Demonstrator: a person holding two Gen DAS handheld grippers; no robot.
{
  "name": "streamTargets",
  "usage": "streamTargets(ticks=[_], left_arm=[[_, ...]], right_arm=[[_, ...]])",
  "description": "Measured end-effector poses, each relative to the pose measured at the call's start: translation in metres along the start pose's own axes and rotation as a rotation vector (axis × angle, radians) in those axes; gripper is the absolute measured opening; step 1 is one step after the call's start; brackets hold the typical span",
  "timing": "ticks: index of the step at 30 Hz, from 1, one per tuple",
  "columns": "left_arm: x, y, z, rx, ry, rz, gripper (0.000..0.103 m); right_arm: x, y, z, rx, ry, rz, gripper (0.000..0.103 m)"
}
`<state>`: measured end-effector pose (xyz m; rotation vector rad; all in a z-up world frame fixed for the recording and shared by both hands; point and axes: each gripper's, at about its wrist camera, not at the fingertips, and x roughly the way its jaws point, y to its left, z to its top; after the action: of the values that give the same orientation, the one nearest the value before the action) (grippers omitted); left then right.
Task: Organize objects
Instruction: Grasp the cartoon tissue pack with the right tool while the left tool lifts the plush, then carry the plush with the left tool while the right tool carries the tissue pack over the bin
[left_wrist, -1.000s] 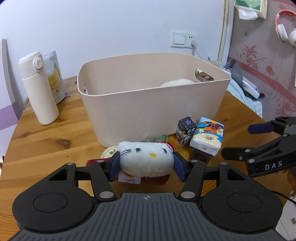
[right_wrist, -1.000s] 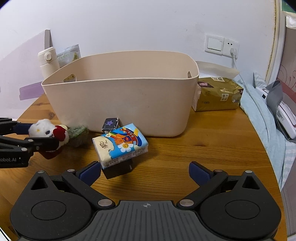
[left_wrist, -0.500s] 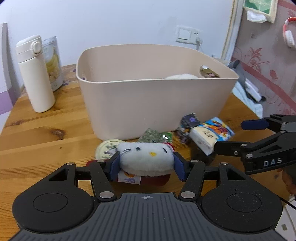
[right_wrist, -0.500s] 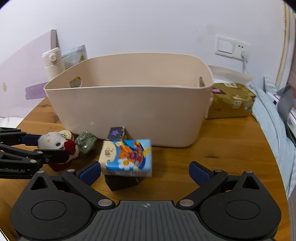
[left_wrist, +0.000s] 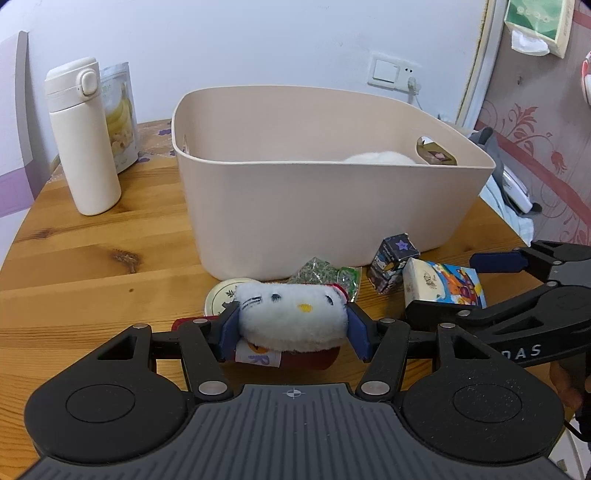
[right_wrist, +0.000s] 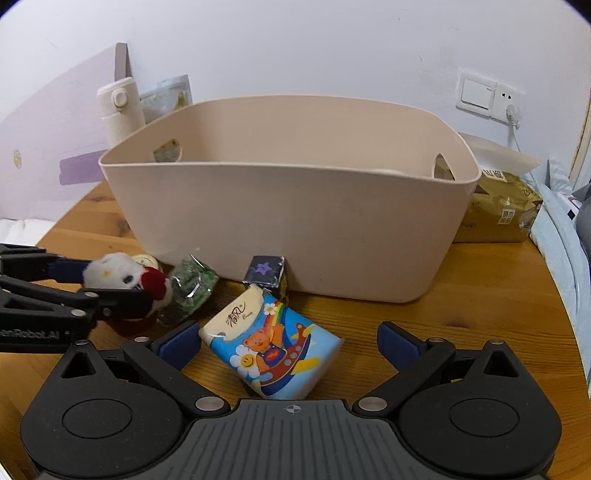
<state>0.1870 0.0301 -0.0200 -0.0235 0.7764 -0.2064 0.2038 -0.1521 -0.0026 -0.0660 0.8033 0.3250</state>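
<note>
A round wooden table (left_wrist: 85, 258) is seen carrying everything. The large beige bin (left_wrist: 325, 206) is set toward the table's far edge, with a white soft item (left_wrist: 380, 158) visible inside near its right end. A white flask (left_wrist: 83, 136) is stood upright near the far left edge, a snack pouch (left_wrist: 120, 114) just behind it. A gold tissue pack (right_wrist: 498, 214) is placed by the far right edge, beside the bin. In front of the bin, near the table's middle, a white cat plush (left_wrist: 291, 317) is clamped by the left gripper (left_wrist: 291, 330). A cartoon tissue pack (right_wrist: 271, 345) is lying between the wide-apart fingers of the right gripper (right_wrist: 290, 341), touching the left pad. A small dark carton (right_wrist: 266, 275), a green packet (right_wrist: 190, 286) and a round tin (left_wrist: 221, 297) are placed against the bin's front wall.
</note>
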Motion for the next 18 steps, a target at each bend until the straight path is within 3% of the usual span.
streamTargets(ticks=[11,18], left_arm=[[-0.0008,0.0002,-0.001,-0.005,-0.002,-0.007,0.06],[-0.0018,-0.0002,-0.0012,-0.008,-0.002,-0.008,0.06]], right_arm=[[-0.0016,-0.0032,-0.0035,0.019,0.002,0.021,0.075],[-0.0063,-0.0032,-0.0057,0.014,-0.005,0.031,0.074]])
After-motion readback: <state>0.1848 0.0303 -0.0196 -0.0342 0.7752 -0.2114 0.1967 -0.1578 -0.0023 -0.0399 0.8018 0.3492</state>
